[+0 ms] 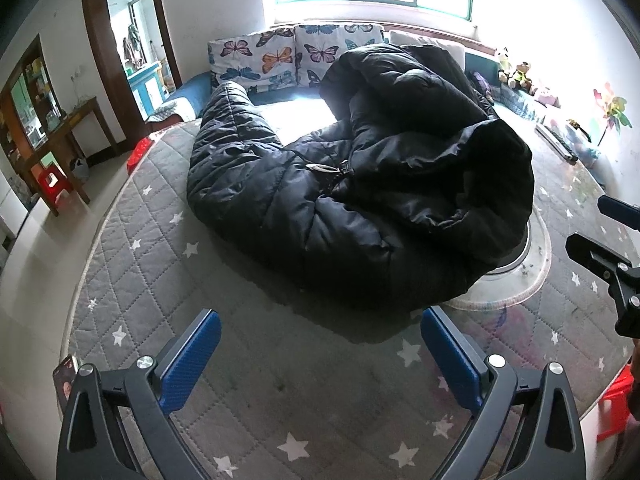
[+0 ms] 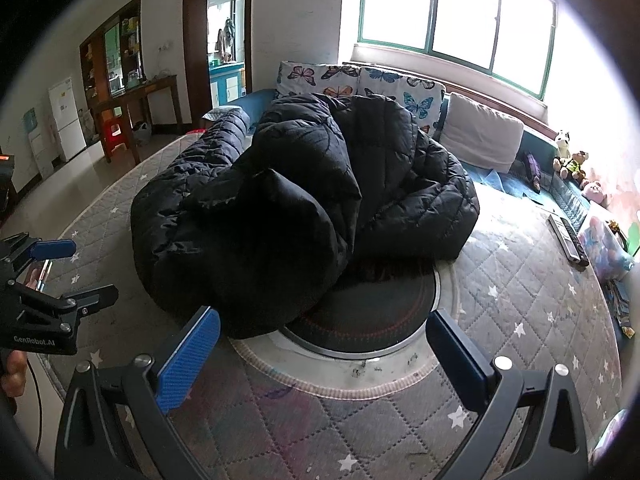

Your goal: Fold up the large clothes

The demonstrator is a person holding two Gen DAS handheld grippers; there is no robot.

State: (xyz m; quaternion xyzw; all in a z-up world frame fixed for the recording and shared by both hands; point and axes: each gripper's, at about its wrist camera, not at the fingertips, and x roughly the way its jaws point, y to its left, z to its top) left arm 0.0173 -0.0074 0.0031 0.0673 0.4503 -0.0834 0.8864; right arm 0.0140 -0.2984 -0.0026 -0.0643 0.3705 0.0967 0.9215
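A black puffer jacket (image 1: 360, 184) lay crumpled on the star-quilted bench (image 1: 168, 264), at twelve o'clock from both my grippers, its long axis running from ten o'clock to four. My left gripper (image 1: 320, 356) and right gripper (image 2: 324, 356) both hovered spread wide, grasping nothing, the right nearer the jacket's bunched end. The left view showed a zipper pull (image 1: 320, 167); the right showed the round dark plate (image 2: 372, 320) under the hem.

Setting: family living room in a home; sofa (image 2: 516, 184) with butterfly cushions (image 2: 400, 84), soft toys (image 2: 570, 164) (along the window side), wooden cabinet (image 2: 116, 60), white fridge (image 2: 66, 120), quilted star-print cover (image 1: 160, 248)
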